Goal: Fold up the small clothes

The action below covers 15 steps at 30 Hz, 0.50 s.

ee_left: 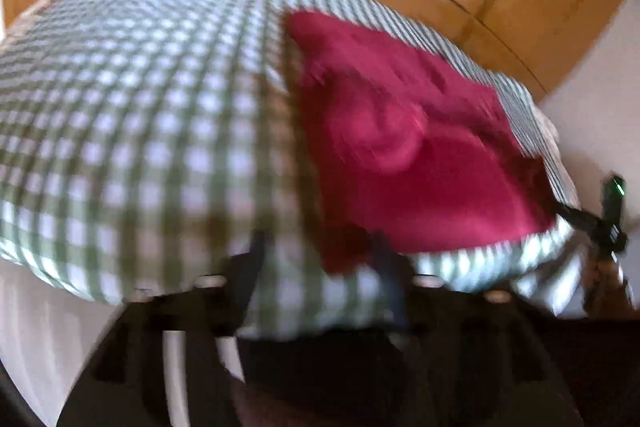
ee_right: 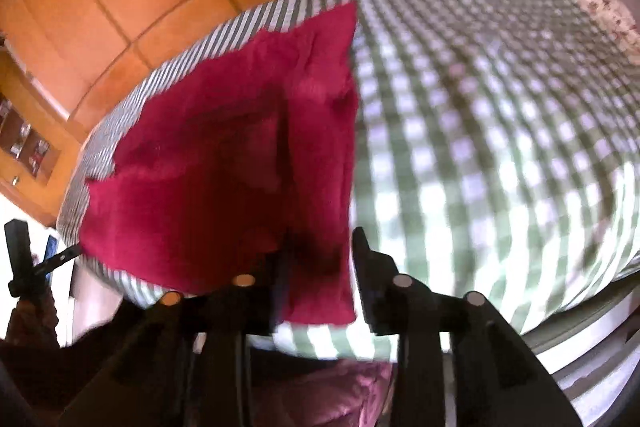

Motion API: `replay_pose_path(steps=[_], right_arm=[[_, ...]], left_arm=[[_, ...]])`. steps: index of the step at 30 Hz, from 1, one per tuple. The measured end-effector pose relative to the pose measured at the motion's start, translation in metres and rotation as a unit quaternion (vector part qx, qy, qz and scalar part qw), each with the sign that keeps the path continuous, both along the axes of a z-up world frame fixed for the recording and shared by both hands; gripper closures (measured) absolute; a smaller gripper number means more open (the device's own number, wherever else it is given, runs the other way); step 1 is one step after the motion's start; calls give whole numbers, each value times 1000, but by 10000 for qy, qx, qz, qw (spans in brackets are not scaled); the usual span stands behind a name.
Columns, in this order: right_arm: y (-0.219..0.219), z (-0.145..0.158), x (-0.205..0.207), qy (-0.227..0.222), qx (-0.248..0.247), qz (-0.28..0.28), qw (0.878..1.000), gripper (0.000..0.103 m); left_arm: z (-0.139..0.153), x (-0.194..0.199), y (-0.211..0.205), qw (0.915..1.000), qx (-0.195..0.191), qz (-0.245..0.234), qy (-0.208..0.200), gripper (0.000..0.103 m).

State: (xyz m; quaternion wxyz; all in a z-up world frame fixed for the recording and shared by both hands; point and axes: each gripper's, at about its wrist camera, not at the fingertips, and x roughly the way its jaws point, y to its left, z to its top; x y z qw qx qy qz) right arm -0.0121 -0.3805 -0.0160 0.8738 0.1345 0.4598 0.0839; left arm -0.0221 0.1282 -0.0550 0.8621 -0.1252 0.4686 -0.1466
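Left wrist: red cloth (ee_left: 420, 147) flat on checked bedspread (ee_left: 140, 107)

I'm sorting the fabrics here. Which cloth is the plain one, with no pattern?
The red cloth: solid crimson, lying flat on the bed. The green checked cover under it is gingham, and the cloth at the far corner looks floral.
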Motion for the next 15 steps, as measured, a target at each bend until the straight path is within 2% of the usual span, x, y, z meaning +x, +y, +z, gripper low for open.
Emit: replay_pose_path(steps=[1, 4, 9, 11, 12, 13, 14, 15], right_arm=[[0, 3, 4, -105, -51, -34, 9999, 49], [8, 8, 25, -249, -329, 17, 9991, 51], [19, 0, 51, -258, -618, 192, 9976, 58], [24, -5, 59, -227, -679, 257, 9971, 63], [25, -8, 62, -180, -665, 291, 9972, 76], [26, -9, 63, -139, -651, 317, 9973, 86], [26, -12, 64, -123, -666, 319, 9972, 88], [26, -12, 62, -128, -693, 304, 9971, 92]], left_arm=[[3, 6, 0, 10000, -41, 15, -25, 45], [11, 25, -3, 9996, -9, 69, -257, 45], [9, 51, -24, 9990, 45, -325, -310, 45], [7, 58, -28, 9989, 10, -373, -289, 45], [4, 60, -27, 9989, -53, -392, -268, 46], [2, 66, -30, 9988, -129, -396, -251, 56], [0, 68, -31, 9987, -185, -416, -232, 77], [-1, 71, -32, 9982, -268, -503, -191, 87]])
